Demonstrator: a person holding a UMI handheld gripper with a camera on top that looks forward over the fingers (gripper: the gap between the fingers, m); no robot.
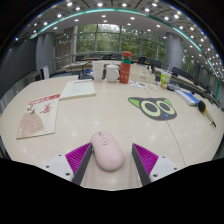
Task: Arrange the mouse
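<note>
In the gripper view, your hand-held gripper (109,160) was wide open and held nothing. The small, pale pink, rounded plastic mouse (107,150) sat on the big cream-white surface (100,112), right between the two fingers. There was a gap on each side, so the purple pads (79,156) were not touching it yet.

Here is what could have gone wrong. The mouse was smooth and round, so if you squeezed too near its front or back, it could have popped out and slid away. If one finger had touched first, it could have pushed the mouse sideways and turned it. If you had pressed down too low, the fingers could have scraped the surface.

Well beyond the fingers lay a dark cat-face mat with green eyes (153,107). It looked like a likely home for the mouse, but I could not be sure.
</note>
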